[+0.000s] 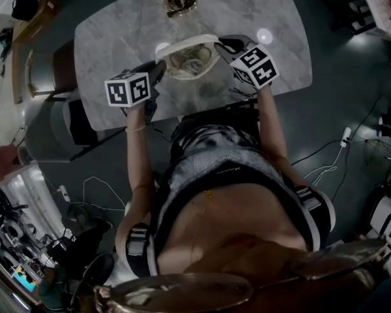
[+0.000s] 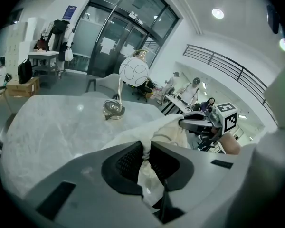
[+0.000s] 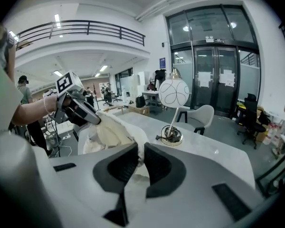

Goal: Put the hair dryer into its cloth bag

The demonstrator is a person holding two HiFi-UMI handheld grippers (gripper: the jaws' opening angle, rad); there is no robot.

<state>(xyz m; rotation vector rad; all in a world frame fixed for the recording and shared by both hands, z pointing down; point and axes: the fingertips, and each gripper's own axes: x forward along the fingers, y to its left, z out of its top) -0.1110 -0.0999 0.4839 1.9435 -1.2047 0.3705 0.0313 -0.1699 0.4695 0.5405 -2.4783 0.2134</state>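
A cream cloth bag [image 1: 188, 57] hangs open-mouthed above the marble table [image 1: 111, 51], stretched between my two grippers. Inside its mouth I see a pale shape with coiled cord, probably the hair dryer [image 1: 190, 60]. My left gripper [image 1: 158, 70] is shut on the bag's left rim; in the left gripper view the cloth [image 2: 147, 172] is pinched between the dark pads. My right gripper [image 1: 227, 46] is shut on the right rim, with a fold of the bag [image 3: 115, 132] squeezed between its pads. Each gripper shows in the other's view: the right gripper [image 2: 192, 123], the left gripper [image 3: 92, 119].
A globe lamp with a brass base [image 1: 180, 0] stands at the table's far edge; the same lamp [image 2: 115, 109] [image 3: 172, 136] is just beyond the bag. Chairs [image 1: 52, 70] stand at the table's left. Cables [image 1: 326, 165] lie on the floor at the right.
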